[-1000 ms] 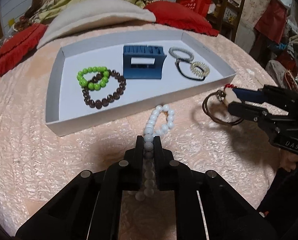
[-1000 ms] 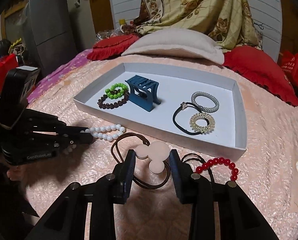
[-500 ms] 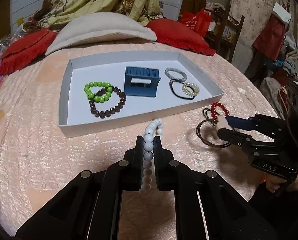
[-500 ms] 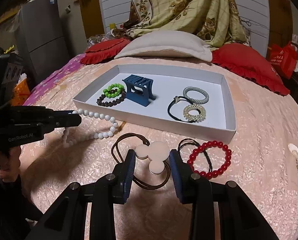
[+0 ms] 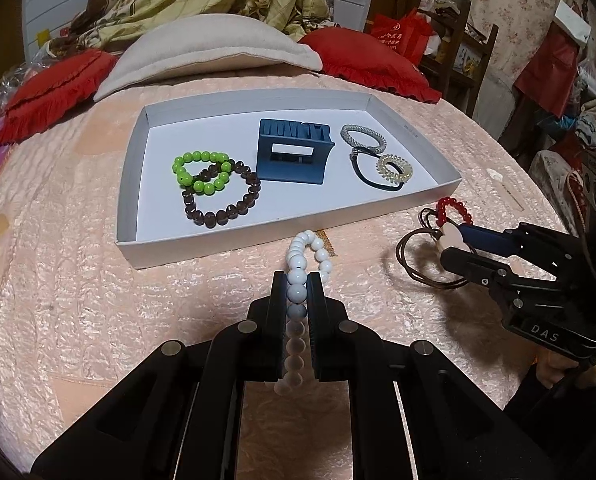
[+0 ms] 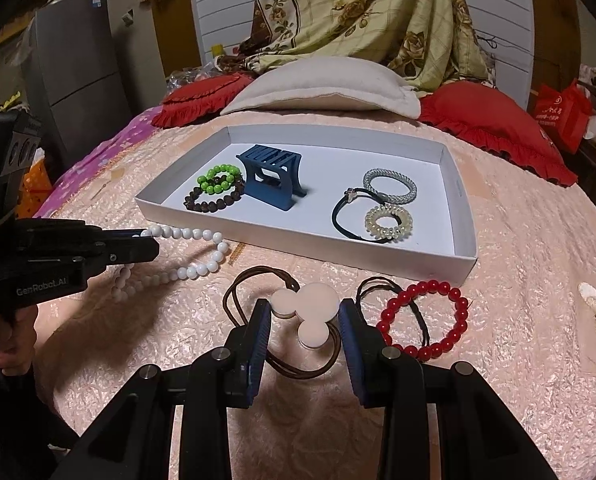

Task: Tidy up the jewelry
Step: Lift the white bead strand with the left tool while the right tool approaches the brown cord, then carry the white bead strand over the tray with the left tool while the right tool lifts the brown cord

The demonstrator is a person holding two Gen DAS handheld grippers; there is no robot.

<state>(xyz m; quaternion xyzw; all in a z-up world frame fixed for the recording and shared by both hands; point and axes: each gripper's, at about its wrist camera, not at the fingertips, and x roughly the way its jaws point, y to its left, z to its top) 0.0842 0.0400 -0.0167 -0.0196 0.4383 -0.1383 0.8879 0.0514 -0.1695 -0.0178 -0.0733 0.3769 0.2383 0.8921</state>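
My left gripper [image 5: 298, 280] is shut on a white bead bracelet [image 5: 303, 246], which hangs in a loop just in front of the white tray [image 5: 258, 236]. From the right wrist view the same bracelet [image 6: 202, 268] droops from the left gripper [image 6: 150, 242] above the pink bedcover. My right gripper [image 6: 303, 312] is shut on a brown hair tie with three pink discs [image 6: 317, 300], held a little above the cover. A red bead bracelet [image 6: 425, 320] lies on the cover to its right. In the tray lie a green bracelet [image 5: 202, 172], a brown bracelet [image 5: 226, 208], a blue stand [image 5: 294, 156] and three hair ties [image 5: 393, 168].
A beige pillow [image 6: 321, 88] and red cushions [image 6: 493, 120] lie behind the tray. A thin dark cord [image 6: 417, 312] lies by the red bracelet. A small white piece [image 6: 591, 300] sits on the cover at the right. A person's hand [image 6: 10, 356] holds the left gripper.
Both views have pulled back from the tray. The white bracelet has come up off the cover in the left gripper. The red bracelet now shows whole beside the right gripper. Both grips are unchanged.
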